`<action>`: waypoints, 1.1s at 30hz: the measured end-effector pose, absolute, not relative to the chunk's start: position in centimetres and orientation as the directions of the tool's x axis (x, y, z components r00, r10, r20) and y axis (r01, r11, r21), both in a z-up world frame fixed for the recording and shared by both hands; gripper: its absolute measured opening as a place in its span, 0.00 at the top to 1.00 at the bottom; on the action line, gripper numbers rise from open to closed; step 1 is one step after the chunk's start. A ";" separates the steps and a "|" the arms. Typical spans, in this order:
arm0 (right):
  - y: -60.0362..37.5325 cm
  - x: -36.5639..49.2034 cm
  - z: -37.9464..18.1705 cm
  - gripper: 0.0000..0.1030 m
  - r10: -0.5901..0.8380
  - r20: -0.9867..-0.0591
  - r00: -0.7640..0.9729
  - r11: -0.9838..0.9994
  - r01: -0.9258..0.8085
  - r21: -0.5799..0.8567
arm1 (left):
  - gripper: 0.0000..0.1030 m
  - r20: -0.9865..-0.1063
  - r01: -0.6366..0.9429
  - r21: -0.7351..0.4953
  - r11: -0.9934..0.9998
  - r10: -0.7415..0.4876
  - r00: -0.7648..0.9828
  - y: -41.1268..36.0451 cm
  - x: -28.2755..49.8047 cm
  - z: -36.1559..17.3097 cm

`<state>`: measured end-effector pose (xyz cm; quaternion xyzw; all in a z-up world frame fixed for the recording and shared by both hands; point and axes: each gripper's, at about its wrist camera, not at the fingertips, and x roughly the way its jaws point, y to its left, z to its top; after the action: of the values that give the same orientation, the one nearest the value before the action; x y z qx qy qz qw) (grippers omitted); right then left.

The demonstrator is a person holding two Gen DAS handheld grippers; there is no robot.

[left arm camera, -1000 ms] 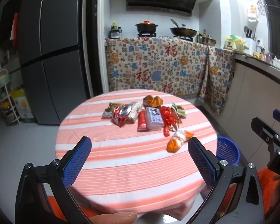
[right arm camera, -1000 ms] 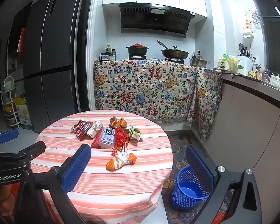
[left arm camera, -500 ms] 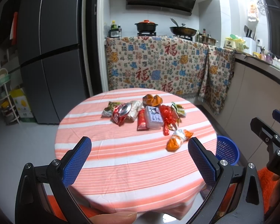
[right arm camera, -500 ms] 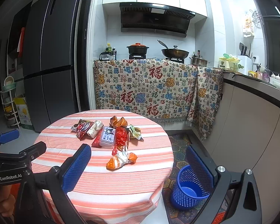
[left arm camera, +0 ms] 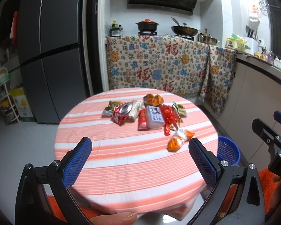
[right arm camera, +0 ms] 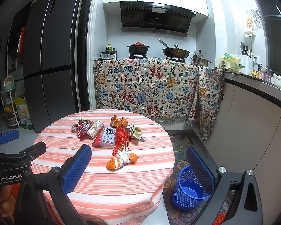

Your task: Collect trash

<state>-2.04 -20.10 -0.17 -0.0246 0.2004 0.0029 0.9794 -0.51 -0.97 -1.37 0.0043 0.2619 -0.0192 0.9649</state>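
One basket [right arm camera: 189,189], one table [left arm camera: 121,161], two grippers spread

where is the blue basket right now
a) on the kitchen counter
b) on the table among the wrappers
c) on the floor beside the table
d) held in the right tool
c: the blue basket stands on the patterned floor mat next to the round table, apart from the wrappers, and looks empty in the right wrist view.
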 end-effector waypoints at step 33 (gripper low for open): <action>-20.1 -0.5 -1.7 0.00 0.004 -0.437 0.899 0.999 -0.028 -0.047 | 0.00 -0.555 -0.002 -0.019 1.000 -0.009 0.832 0.9 1.7 -2.6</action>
<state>-0.48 -20.15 -1.74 -0.0260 0.2241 0.0082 0.9742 1.70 0.93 -2.61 -0.0091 0.2900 -0.0019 0.9570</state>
